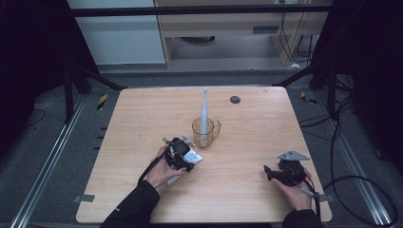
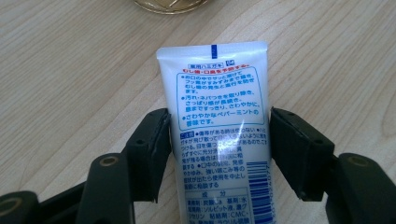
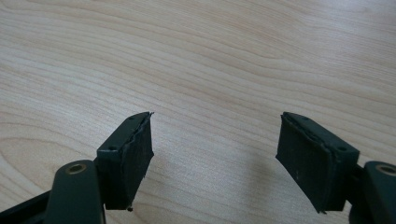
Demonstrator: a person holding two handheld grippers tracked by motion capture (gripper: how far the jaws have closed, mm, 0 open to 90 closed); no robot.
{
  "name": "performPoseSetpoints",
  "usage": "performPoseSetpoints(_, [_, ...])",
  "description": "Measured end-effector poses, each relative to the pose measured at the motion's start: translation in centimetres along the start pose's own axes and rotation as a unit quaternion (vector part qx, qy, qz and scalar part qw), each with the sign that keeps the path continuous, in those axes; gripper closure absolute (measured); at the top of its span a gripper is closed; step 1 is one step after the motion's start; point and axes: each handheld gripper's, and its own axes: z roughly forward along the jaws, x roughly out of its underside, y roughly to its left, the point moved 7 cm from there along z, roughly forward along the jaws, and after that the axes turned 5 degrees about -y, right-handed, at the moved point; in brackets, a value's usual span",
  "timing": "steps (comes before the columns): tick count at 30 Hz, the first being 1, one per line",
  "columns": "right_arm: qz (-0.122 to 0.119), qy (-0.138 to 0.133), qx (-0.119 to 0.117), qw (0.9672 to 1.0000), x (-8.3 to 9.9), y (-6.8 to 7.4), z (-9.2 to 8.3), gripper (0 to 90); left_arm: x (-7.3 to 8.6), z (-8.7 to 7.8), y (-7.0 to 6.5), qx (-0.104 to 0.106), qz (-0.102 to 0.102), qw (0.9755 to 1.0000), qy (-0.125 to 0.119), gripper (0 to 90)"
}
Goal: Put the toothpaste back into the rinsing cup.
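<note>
Toothpaste tube [image 2: 219, 135], white with blue and red print, lies flat on the wooden surface [image 2: 70, 84] between the fingers [image 2: 149, 149] of the left gripper [image 2: 219, 140]; the fingers sit just beside its two edges, and whether they press on it I cannot tell. Just beyond the tube stands a clear glass mug [image 1: 205, 131] with a long white thing [image 1: 205, 107] leaning in it. The right gripper [image 3: 215, 154] rests well apart over bare wood, its fingers spread wide with nothing between them.
</note>
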Motion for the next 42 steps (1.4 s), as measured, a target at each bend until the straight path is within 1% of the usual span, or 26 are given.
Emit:
performPoseSetpoints(5, [-0.003, -0.001, 0.001, 1.0, 0.0, 0.1, 0.1, 26.5, 0.1, 0.5, 0.0, 0.0, -0.004, 1.0, 0.006, 37.8])
performPoseSetpoints(6, [-0.004, 0.0, 0.002, 1.0, 0.0, 0.1, 0.1, 26.5, 0.1, 0.5, 0.0, 0.001, -0.008, 1.0, 0.005, 37.8])
performPoseSetpoints(10, [-0.001, 0.0, 0.0, 1.0, 0.0, 0.0, 0.0, 26.5, 0.1, 0.4, 0.0, 0.001, -0.009, 0.9999, 0.007, 39.6])
performPoseSetpoints(14, [-0.001, 0.002, 0.0, 1.0, 0.0, 0.0, 0.0, 26.5, 0.1, 0.3, -0.1, 0.001, -0.011, 0.9999, 0.007, 44.0])
performPoseSetpoints(19, [0.0, 0.001, 0.002, 1.0, 0.0, -0.1, 0.0, 26.4, 0.1, -0.1, 0.0, 0.002, -0.023, 0.9997, 0.004, 53.0])
performPoseSetpoints(24, [-0.003, 0.003, 0.003, 1.0, 0.1, -0.1, 0.0, 26.5, 0.2, -0.9, 0.2, 0.015, -0.036, 0.9992, 0.001, 64.4])
performPoseSetpoints(26, [-0.003, 0.004, 0.002, 1.0, 0.1, -0.1, 0.0, 26.4, 0.3, -1.1, 0.3, 0.02, -0.036, 0.9992, 0.003, 65.8])
performPoseSetpoints(27, [-0.004, 0.004, 0.003, 1.0, 0.1, -0.1, 0.0, 26.4, 0.4, -1.2, 0.3, 0.023, -0.04, 0.999, 0.001, 66.1])
performPoseSetpoints(28, [-0.004, 0.004, 0.003, 1.0, 0.1, -0.1, 0.0, 26.4, 0.4, -1.3, 0.3, 0.023, -0.039, 0.999, 0.002, 66.5])
performPoseSetpoints(31, [-0.004, 0.005, 0.004, 1.0, 0.2, -0.2, 0.0, 26.4, 0.5, -1.7, 0.4, 0.027, -0.039, 0.9989, -0.003, 67.2])
performPoseSetpoints(35, [-0.004, 0.005, 0.005, 1.0, 0.2, -0.2, -0.1, 26.4, 0.4, -2.7, 0.6, 0.024, -0.043, 0.9986, -0.02, 67.7])
performPoseSetpoints(39, [-0.003, 0.006, 0.005, 1.0, 0.2, -0.1, -0.1, 26.4, -0.1, -4.6, 0.7, 0.02, -0.044, 0.9975, -0.051, 68.0])
performPoseSetpoints(42, [-0.002, 0.005, 0.005, 1.0, 0.2, -0.1, -0.1, 26.4, -0.7, -6.2, 0.9, 0.018, -0.049, 0.9951, -0.084, 68.1])
